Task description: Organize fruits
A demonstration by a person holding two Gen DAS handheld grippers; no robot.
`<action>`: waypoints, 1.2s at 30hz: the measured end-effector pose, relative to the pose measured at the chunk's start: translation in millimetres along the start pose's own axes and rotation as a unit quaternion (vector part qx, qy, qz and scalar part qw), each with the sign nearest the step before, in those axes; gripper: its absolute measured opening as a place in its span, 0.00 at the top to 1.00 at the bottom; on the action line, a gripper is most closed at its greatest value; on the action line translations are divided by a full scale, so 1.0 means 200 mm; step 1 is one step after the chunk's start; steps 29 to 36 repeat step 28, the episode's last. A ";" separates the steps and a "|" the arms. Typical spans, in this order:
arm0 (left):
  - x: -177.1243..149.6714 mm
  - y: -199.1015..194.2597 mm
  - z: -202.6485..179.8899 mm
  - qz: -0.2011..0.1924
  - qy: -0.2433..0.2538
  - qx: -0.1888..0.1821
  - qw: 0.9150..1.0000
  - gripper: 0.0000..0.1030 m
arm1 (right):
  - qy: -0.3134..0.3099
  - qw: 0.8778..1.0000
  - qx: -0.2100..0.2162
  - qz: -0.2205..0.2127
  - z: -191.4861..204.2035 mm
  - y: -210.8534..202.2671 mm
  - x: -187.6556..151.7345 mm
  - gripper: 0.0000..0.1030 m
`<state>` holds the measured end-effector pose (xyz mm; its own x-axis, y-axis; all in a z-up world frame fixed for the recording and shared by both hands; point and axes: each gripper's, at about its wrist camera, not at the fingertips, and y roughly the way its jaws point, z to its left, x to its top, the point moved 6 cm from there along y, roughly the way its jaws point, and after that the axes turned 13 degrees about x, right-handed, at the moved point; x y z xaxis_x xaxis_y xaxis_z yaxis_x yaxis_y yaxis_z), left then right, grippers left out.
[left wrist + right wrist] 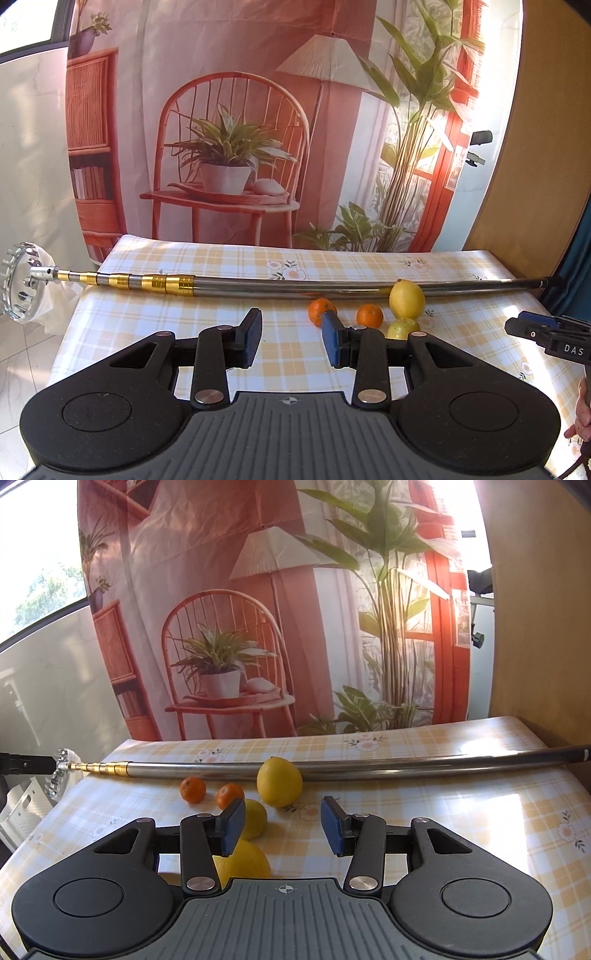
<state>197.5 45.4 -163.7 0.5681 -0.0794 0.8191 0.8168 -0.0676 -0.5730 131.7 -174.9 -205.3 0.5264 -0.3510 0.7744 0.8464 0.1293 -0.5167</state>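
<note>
Two small oranges, a big yellow lemon and a smaller lemon lie together on the checked tablecloth. My left gripper is open just in front of them, its right pad beside the left orange. In the right wrist view the oranges, the big lemon and the small lemon lie ahead and left. A third lemon sits under the left finger. My right gripper is open and holds nothing.
A long telescopic metal pole with a toothed picker head lies across the table behind the fruit. The table drops off at left and right. A white crate stands below left. A printed backdrop hangs behind.
</note>
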 end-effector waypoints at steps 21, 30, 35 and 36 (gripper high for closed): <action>-0.06 0.79 -0.33 0.064 0.044 -0.043 0.996 0.62 | 0.034 0.999 0.003 0.038 -0.10 0.23 -0.06 0.59; -0.08 0.89 -0.35 0.087 0.038 -0.040 0.995 0.62 | 0.043 0.998 0.001 0.045 -0.14 0.25 -0.08 0.59; -0.08 0.89 -0.35 0.087 0.038 -0.040 0.995 0.62 | 0.043 0.998 0.001 0.045 -0.14 0.25 -0.08 0.59; -0.08 0.89 -0.35 0.087 0.038 -0.040 0.995 0.62 | 0.043 0.998 0.001 0.045 -0.14 0.25 -0.08 0.59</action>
